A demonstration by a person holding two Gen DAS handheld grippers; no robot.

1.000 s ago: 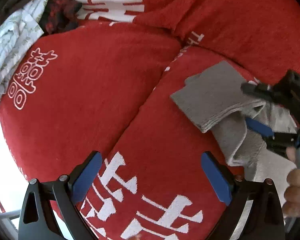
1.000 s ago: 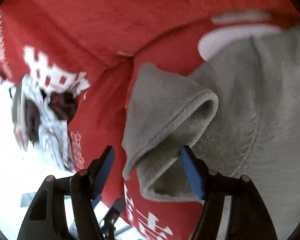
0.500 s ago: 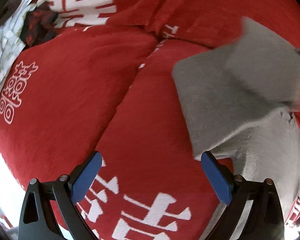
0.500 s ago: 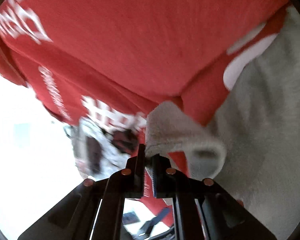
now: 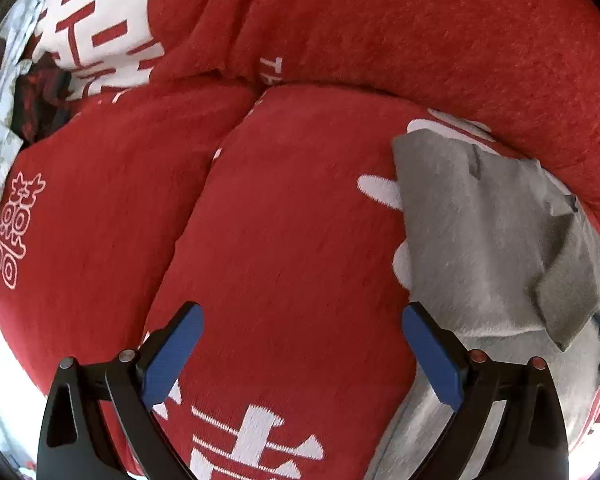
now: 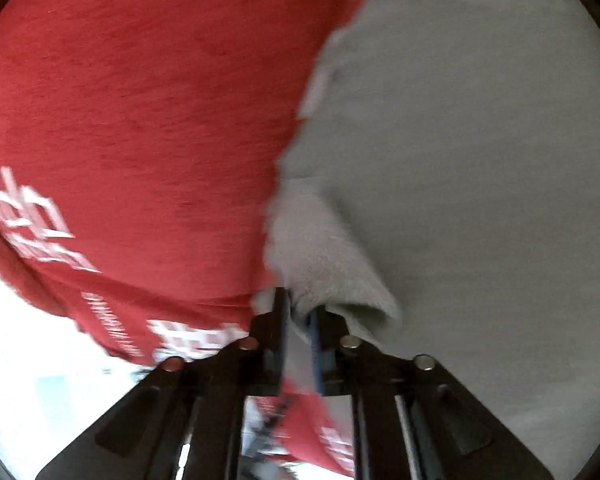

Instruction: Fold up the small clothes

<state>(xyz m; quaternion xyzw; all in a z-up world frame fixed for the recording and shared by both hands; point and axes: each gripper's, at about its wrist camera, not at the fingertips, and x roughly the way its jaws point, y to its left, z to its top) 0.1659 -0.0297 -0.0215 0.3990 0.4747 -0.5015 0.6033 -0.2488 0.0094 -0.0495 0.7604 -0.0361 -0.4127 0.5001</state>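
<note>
A small grey garment [image 5: 484, 240] lies on red cushions with white characters [image 5: 284, 220], at the right of the left wrist view, with a folded corner at its right edge. My left gripper [image 5: 304, 352] is open and empty, held above the red cushion just left of the garment. In the right wrist view the grey garment [image 6: 460, 140] fills the right half. My right gripper [image 6: 300, 316] is shut on a folded edge of the grey garment and holds it against the rest of the cloth.
A pale patterned cloth [image 5: 0, 128] and a dark red-black item [image 5: 40, 100] lie at the far left of the cushions. A bright floor area [image 6: 40, 360] shows beyond the cushion's edge.
My right gripper closed on the grey garment's edge and carried it across over the rest of the cloth. The garment now lies flatter. My left gripper stayed open and shifted slightly.
</note>
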